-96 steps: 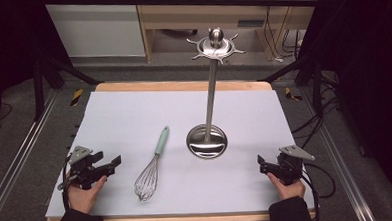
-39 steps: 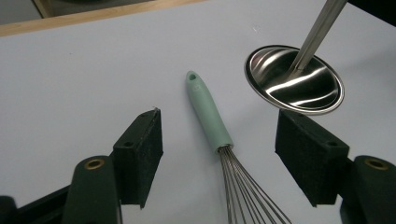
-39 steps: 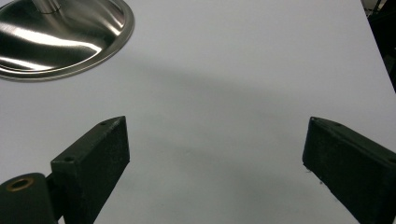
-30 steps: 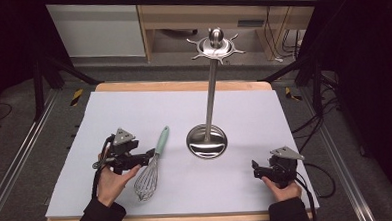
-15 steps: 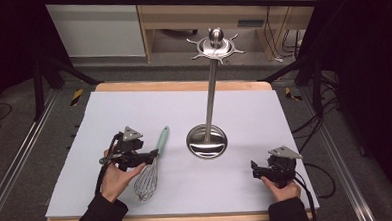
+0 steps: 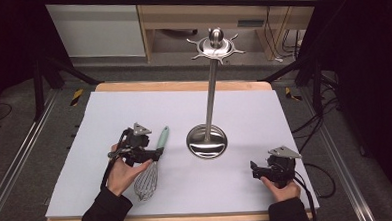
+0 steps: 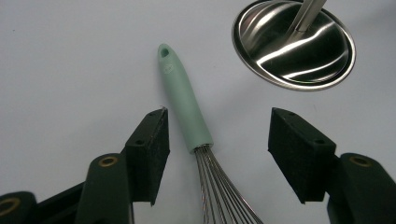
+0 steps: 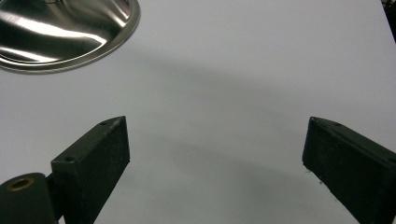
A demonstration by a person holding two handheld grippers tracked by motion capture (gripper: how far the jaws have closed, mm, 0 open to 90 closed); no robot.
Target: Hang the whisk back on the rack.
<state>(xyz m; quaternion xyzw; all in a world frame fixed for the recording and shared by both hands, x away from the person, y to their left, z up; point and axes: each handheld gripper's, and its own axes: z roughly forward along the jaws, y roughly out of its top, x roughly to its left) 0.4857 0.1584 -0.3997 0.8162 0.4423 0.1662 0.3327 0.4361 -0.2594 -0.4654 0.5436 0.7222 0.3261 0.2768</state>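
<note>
Whisk (image 7: 187, 112) handle between left gripper (image 7: 219, 154) jaws, just closing, spread, not touching it

Whisk (image 7: 212, 184) wires (lower ends) cut off

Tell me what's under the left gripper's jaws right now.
The whisk lies on the white table between the left gripper's closing, not yet touching jaws. Its mint handle shows; the wire end runs out of frame.

A wire whisk (image 6: 153, 165) with a mint-green handle lies flat on the white table, handle pointing away.
</note>
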